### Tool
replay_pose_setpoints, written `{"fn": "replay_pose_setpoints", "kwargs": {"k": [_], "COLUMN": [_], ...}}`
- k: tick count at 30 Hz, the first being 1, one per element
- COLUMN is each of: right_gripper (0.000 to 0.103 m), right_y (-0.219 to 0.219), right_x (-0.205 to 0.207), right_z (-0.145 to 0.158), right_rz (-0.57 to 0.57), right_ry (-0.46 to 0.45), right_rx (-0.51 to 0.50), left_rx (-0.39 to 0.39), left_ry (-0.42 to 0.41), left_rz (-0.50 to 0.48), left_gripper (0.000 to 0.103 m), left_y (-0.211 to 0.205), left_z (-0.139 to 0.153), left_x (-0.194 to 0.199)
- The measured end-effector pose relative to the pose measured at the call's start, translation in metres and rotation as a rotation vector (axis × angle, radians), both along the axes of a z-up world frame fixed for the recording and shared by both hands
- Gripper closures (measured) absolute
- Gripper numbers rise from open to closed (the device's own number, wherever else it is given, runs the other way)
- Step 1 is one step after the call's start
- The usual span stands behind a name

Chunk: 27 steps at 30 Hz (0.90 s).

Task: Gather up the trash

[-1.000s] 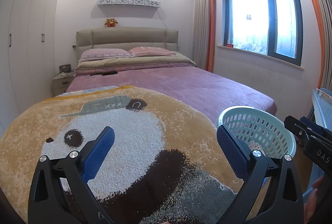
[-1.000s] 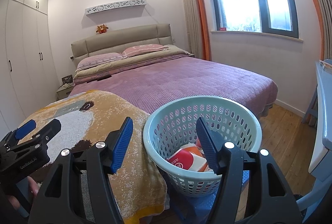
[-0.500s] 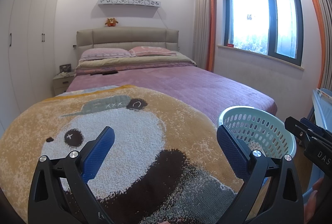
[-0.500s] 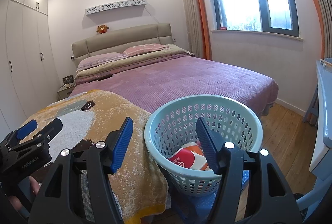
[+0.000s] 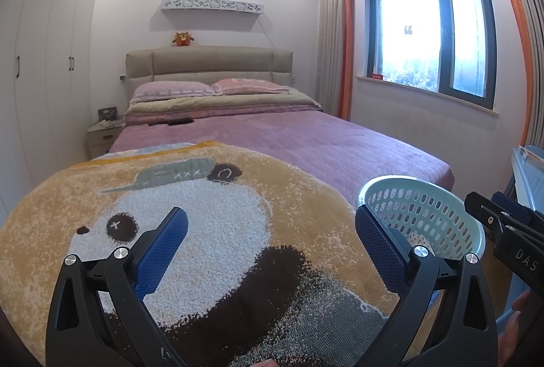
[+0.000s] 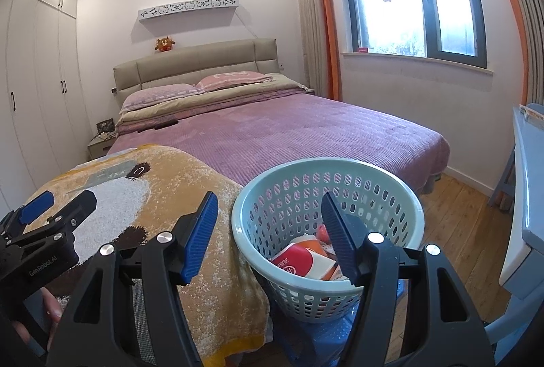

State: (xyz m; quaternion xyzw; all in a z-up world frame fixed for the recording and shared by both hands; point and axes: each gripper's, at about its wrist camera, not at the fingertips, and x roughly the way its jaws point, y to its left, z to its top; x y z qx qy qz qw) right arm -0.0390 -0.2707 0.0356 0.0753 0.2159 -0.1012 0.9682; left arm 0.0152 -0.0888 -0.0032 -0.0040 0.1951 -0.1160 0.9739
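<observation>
A pale green perforated basket [image 6: 404, 197] stands on a blue stool at the bed's foot corner; it also shows in the left wrist view [image 5: 442, 197]. Inside it lies red and white packaging trash [image 6: 302, 261]. My right gripper [image 6: 268, 231] is open and empty, held just in front of the basket's near rim. My left gripper [image 5: 270, 248] is open and empty above the panda blanket [image 5: 210, 231]. The right gripper shows at the right edge of the left wrist view [image 5: 506, 231]; the left gripper shows at the left of the right wrist view [image 6: 47, 231].
The bed [image 6: 306, 129] with a purple cover fills the room's middle, with pillows at the headboard and a dark object [image 5: 178, 121] near them. A wardrobe [image 5: 44, 78] lines the left wall. A nightstand [image 5: 102, 135] stands beside the bed. A pale blue desk [image 6: 530, 197] is at the right, above wood floor [image 6: 459, 214].
</observation>
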Motion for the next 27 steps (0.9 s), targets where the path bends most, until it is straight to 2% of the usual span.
{"fn": "replay_pose_setpoints", "kwargs": {"k": [27], "right_gripper": [0.043], "right_y": [0.0005], "right_x": [-0.0009], "right_z": [0.0019], "right_rz": [0.003], "right_ry": [-0.002], "right_rx": [-0.003], "left_rx": [0.001], "left_ry": [0.001], "left_rz": [0.000], "left_gripper": [0.007], "left_y": [0.0006], "left_z": [0.0001], "left_x": [0.0003]}}
